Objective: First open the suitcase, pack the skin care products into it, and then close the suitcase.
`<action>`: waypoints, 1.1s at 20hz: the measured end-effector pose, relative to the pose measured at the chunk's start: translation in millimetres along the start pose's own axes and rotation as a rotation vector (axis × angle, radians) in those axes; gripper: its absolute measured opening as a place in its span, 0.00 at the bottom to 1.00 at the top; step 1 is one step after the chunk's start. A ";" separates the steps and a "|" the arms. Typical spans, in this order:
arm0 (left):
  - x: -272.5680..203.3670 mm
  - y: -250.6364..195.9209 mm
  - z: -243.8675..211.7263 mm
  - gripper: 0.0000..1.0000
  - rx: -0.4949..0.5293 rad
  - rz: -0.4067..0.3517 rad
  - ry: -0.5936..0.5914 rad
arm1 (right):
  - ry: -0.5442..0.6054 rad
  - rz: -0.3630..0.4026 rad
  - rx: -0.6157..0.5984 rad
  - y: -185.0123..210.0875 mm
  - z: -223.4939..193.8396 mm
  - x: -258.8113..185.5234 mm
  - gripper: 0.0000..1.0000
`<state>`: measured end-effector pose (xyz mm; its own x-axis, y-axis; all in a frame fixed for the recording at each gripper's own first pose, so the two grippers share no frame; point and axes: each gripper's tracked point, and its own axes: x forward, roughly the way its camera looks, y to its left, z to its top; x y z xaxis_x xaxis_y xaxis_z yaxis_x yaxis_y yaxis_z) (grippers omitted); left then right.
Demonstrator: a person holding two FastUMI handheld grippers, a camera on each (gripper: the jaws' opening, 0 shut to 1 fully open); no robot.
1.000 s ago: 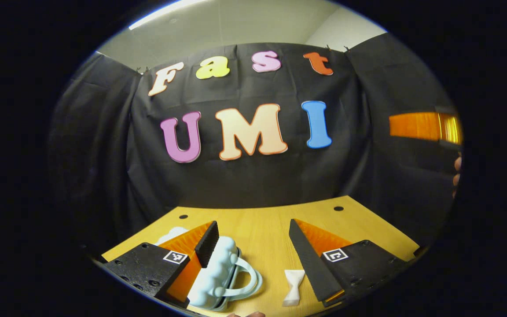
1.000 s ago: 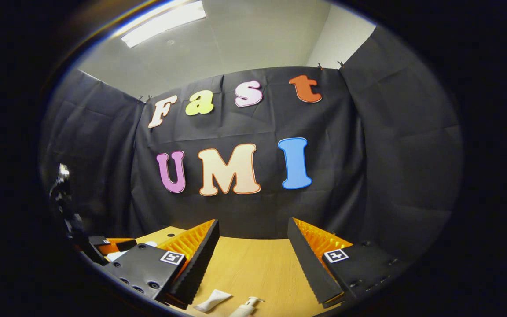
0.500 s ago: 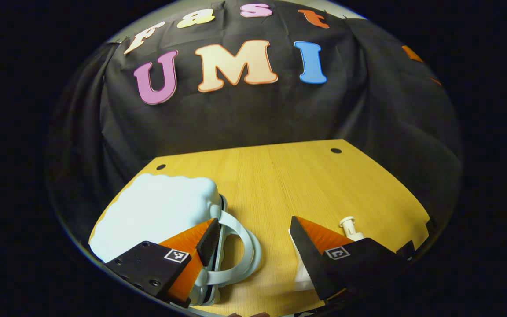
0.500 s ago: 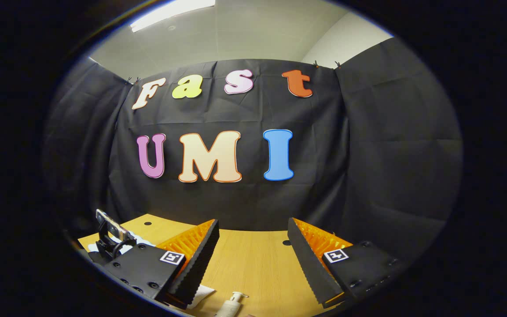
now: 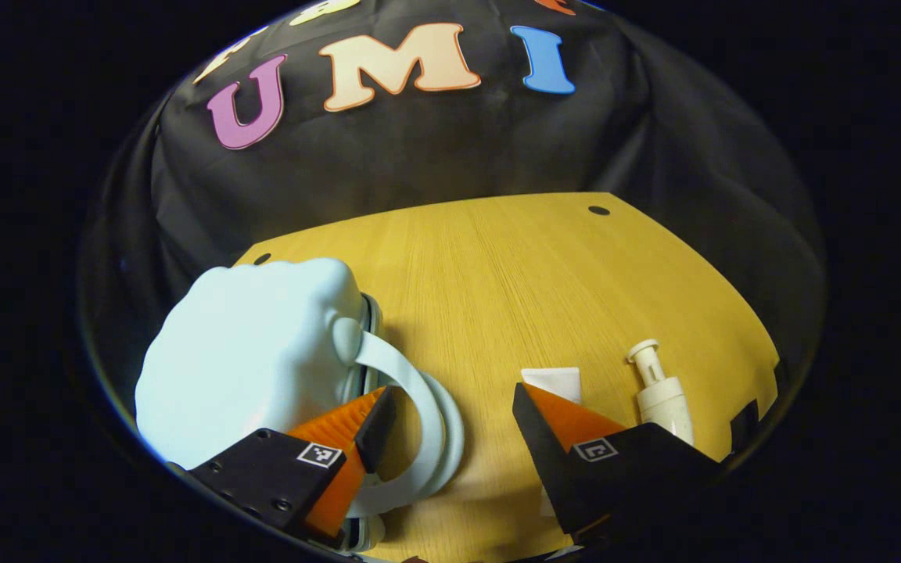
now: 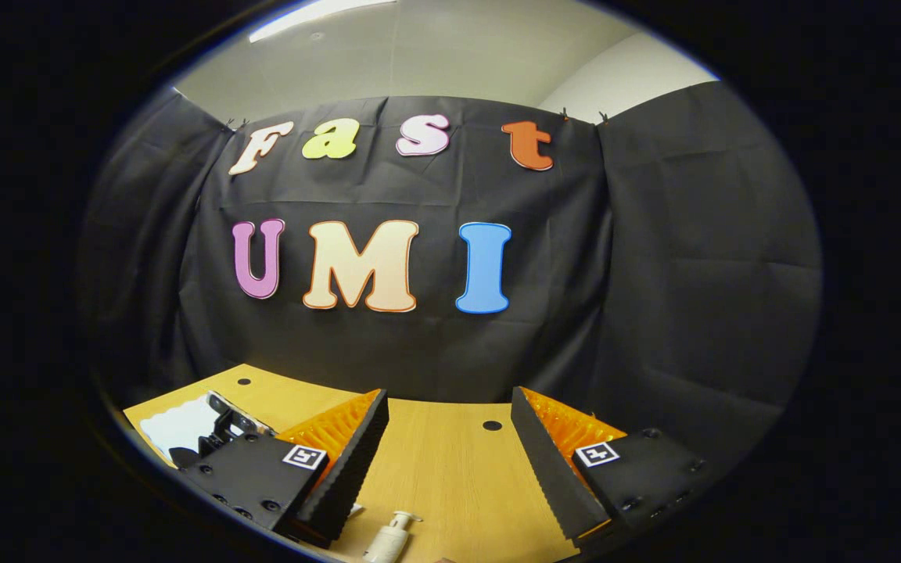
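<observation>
A pale blue suitcase (image 5: 247,352) with a looped handle (image 5: 419,422) lies shut on the wooden table (image 5: 513,274), at the left in the left gripper view. My left gripper (image 5: 450,403) hangs open just above the handle, its left finger over the loop. A white tube (image 5: 554,383) and a cream pump bottle (image 5: 660,391) lie to the right, partly behind the right finger. In the right gripper view my right gripper (image 6: 449,407) is open and empty above the table; the pump bottle (image 6: 388,539) lies below it and the suitcase (image 6: 177,426) shows at far left, with the other gripper in front of it.
The black cloth wall stands close behind the table (image 6: 450,469). Small dark holes (image 5: 598,210) mark the tabletop near its back edge. The table's right edge (image 5: 763,367) lies just beyond the pump bottle.
The left gripper has tilted down and moved toward the suitcase handle, bringing the suitcase, tube and bottle into fuller view. The right gripper has shifted slightly; both stay open.
</observation>
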<state>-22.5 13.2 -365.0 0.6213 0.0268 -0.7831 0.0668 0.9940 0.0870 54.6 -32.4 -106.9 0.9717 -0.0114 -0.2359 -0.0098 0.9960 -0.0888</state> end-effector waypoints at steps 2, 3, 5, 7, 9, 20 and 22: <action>4.4 -1.4 -7.3 0.91 -0.021 0.002 0.039 | 0.000 -0.008 -0.008 -2.1 -0.4 -0.8 0.99; 5.1 0.2 -10.3 0.90 -0.018 0.011 0.052 | 0.001 -0.011 -0.012 -2.3 -0.4 -0.7 0.99; 8.3 -1.9 -11.3 0.82 -0.006 -0.001 0.062 | 0.005 -0.016 -0.019 -3.3 -2.3 -1.4 1.00; 7.0 8.0 -12.0 0.58 0.013 0.037 0.080 | 0.004 -0.020 -0.026 -4.1 -2.1 -2.1 1.00; 4.1 6.5 -8.6 0.28 -0.001 0.026 0.080 | -0.001 -0.022 -0.027 -4.6 -1.6 -2.2 1.00; -33.8 21.7 35.8 0.03 -0.056 -0.051 0.065 | -0.025 0.019 0.008 9.5 -2.8 4.7 1.00; -51.6 30.3 58.2 0.03 -0.074 -0.066 0.030 | -0.020 0.033 0.027 15.1 -5.8 8.1 1.00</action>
<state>-7.1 35.7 -286.2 0.5940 -0.0365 -0.8036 0.0480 0.9988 -0.0099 61.0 -18.0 -115.8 0.9755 0.0229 -0.2186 -0.0358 0.9978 -0.0552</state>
